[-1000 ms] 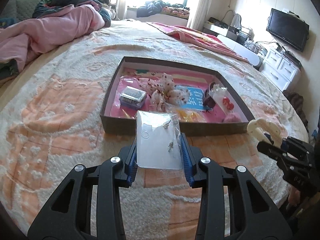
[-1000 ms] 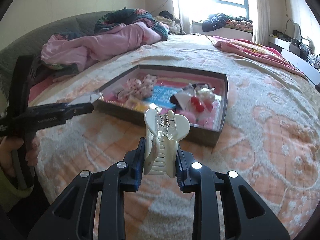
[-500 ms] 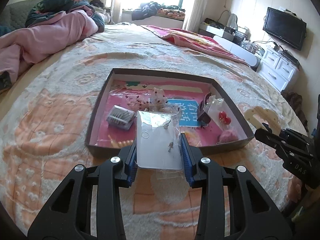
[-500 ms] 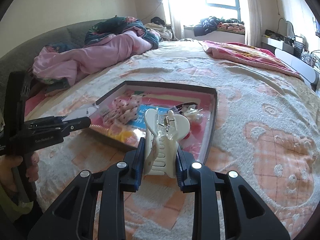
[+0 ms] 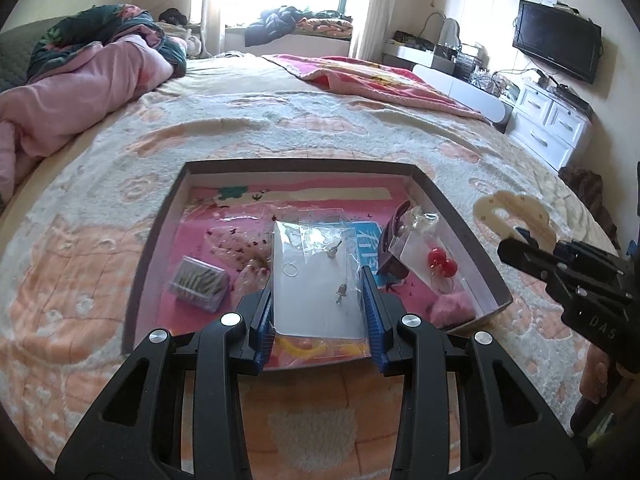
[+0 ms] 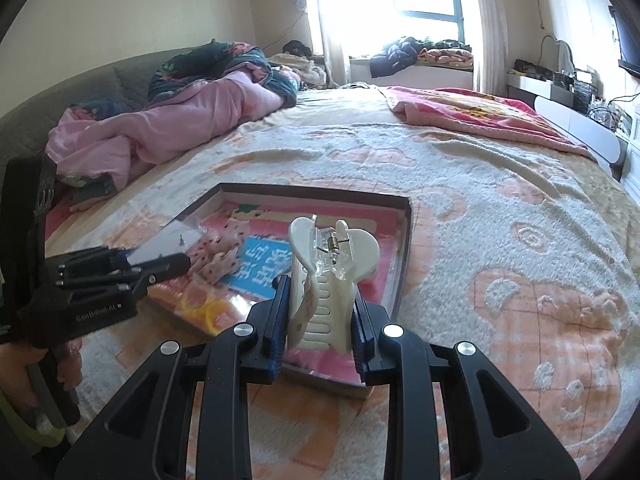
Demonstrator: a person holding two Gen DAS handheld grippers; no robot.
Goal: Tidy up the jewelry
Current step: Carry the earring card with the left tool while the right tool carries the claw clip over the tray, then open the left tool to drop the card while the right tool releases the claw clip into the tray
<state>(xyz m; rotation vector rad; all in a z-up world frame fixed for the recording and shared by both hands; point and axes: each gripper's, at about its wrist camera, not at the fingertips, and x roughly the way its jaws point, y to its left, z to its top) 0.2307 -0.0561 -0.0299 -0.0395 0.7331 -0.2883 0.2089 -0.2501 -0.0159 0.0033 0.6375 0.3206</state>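
**Both grippers loaded over the tray**

While I hold both loads above the tray [image 5: 460, 216], the bag [image 5: 316, 280] looks light, limp and slippery; edge grip suits it. Left gripper [image 5: 318, 304] is closed on its sides, level over the near rim. Right gripper [image 6: 320, 320] clamps the stiff clip [image 6: 332, 280] upright by its teeth.

A blanket-covered bed [image 5: 280, 128] carries a shallow tray [image 5: 160, 216] and pink quilt [image 5: 80, 92].
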